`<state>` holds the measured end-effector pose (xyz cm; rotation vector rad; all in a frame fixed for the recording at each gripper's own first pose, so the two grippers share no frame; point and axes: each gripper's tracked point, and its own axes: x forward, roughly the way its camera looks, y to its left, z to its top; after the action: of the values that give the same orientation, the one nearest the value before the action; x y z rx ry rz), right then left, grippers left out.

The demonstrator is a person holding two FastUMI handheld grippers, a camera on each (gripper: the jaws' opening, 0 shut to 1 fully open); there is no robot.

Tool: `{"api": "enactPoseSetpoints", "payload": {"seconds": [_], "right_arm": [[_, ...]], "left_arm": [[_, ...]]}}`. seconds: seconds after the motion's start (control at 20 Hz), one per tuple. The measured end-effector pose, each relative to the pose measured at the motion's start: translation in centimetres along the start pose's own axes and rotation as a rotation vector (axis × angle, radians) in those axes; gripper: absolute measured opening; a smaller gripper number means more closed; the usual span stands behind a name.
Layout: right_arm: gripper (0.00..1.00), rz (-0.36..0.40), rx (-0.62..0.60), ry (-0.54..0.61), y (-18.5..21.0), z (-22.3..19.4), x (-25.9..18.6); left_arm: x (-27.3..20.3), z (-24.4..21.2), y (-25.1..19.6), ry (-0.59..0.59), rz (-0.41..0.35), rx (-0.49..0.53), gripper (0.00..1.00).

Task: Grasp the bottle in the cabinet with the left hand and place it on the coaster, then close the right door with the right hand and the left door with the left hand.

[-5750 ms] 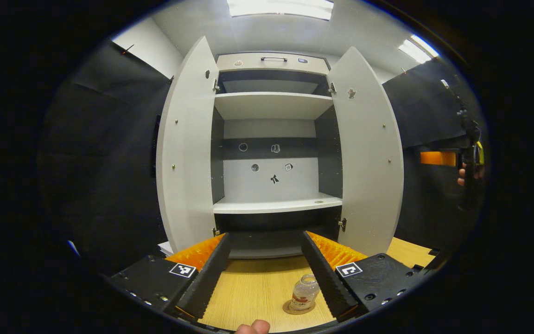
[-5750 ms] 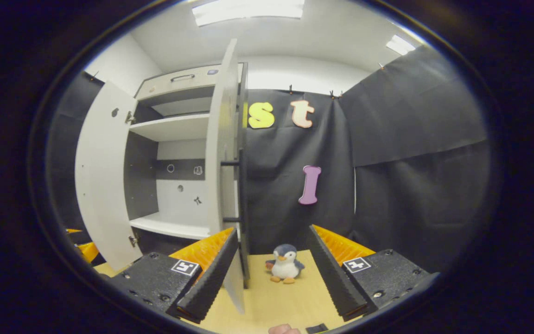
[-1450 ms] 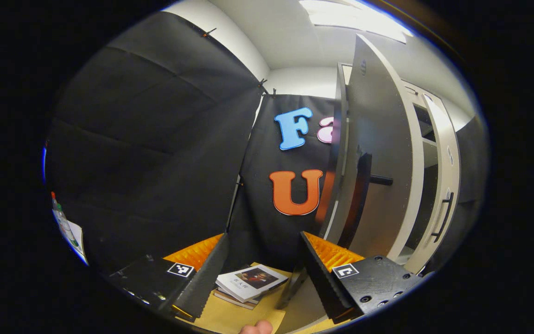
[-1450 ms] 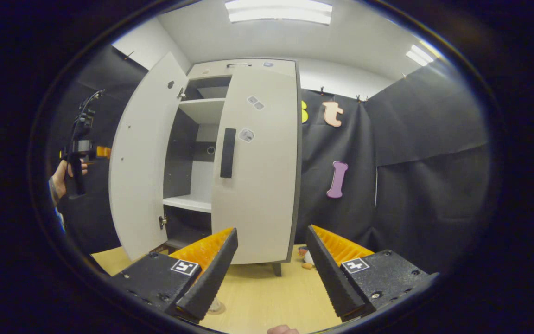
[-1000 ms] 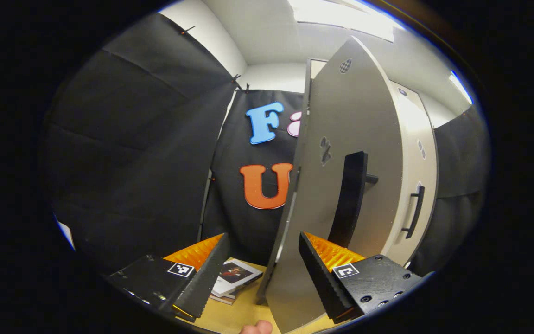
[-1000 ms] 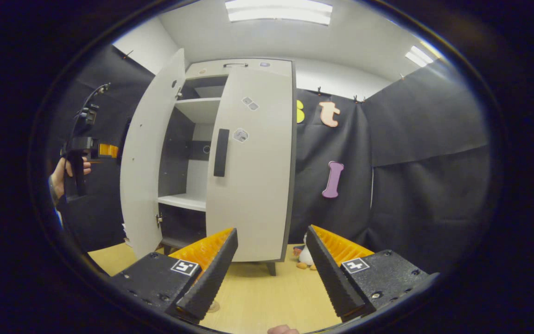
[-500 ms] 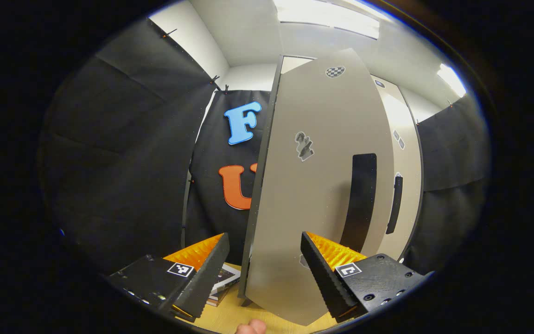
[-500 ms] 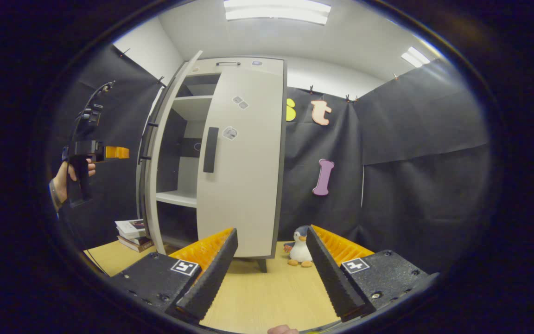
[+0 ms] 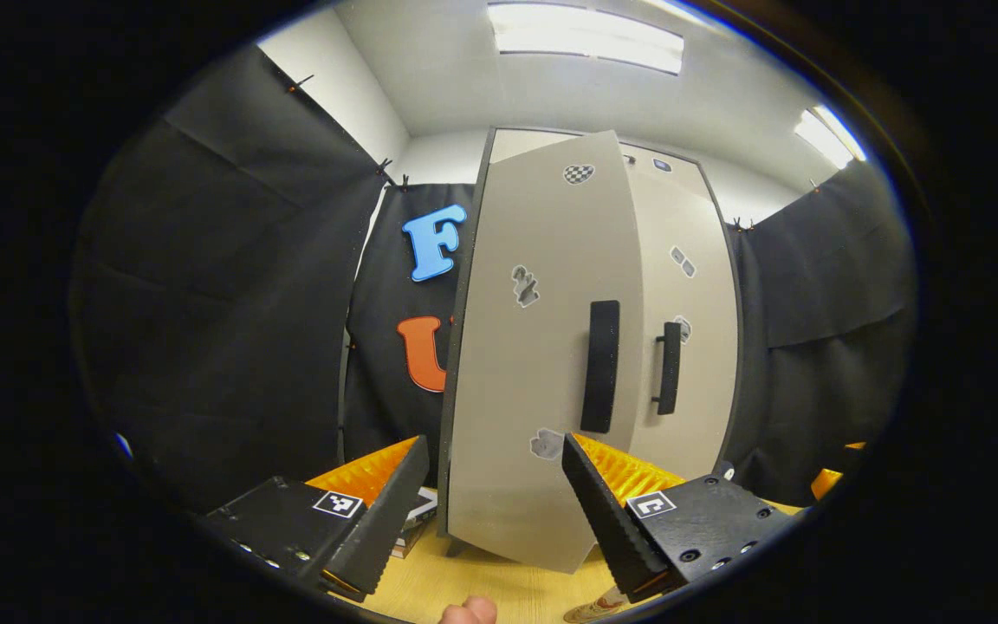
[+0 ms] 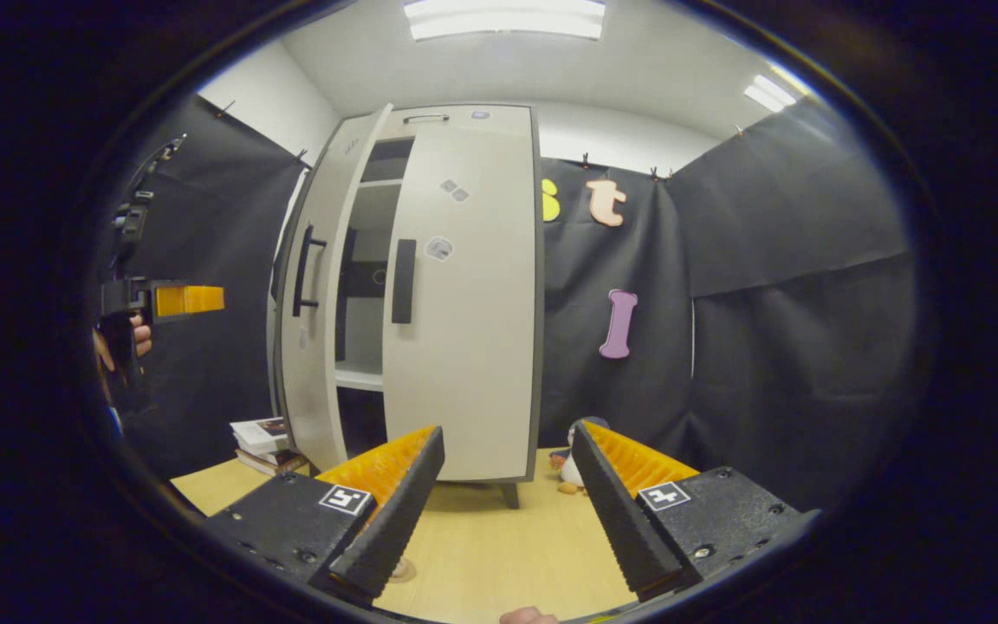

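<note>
Black cloth walls close round a pale wooden desk (image 10: 499, 555) carrying the cabinet (image 10: 456, 295). Ahead of the right claw (image 10: 506, 503), held low and level with jaws spread and empty, the right door (image 10: 464, 347) is shut. Left of it, the left claw (image 10: 191, 300), raised in a hand (image 10: 122, 342), points at the nearly shut left door (image 9: 542, 364); its jaws gape, empty. Below them peeks the bottle (image 9: 590, 609).

Matt cabinet doors (image 9: 542, 364), wood-grain table (image 10: 499, 555).
</note>
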<state>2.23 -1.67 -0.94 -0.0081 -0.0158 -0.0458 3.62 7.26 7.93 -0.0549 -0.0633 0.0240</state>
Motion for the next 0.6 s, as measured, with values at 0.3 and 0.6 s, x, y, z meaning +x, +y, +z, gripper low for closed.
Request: {"api": "enactPoseSetpoints", "payload": {"seconds": [0.3, 0.6], "right_arm": [[0.98, 0.022, 0.010, 0.015, 0.7, -0.4, 0.0], [0.97, 0.020, 0.016, 0.029, 0.4, -1.8, -0.8]], "left_arm": [[-5.1, -4.7, -3.6, 0.059, -0.025, -0.028, 0.99], [-6.5, -6.8, -4.8, 0.066, -0.040, -0.014, 0.95]]}}
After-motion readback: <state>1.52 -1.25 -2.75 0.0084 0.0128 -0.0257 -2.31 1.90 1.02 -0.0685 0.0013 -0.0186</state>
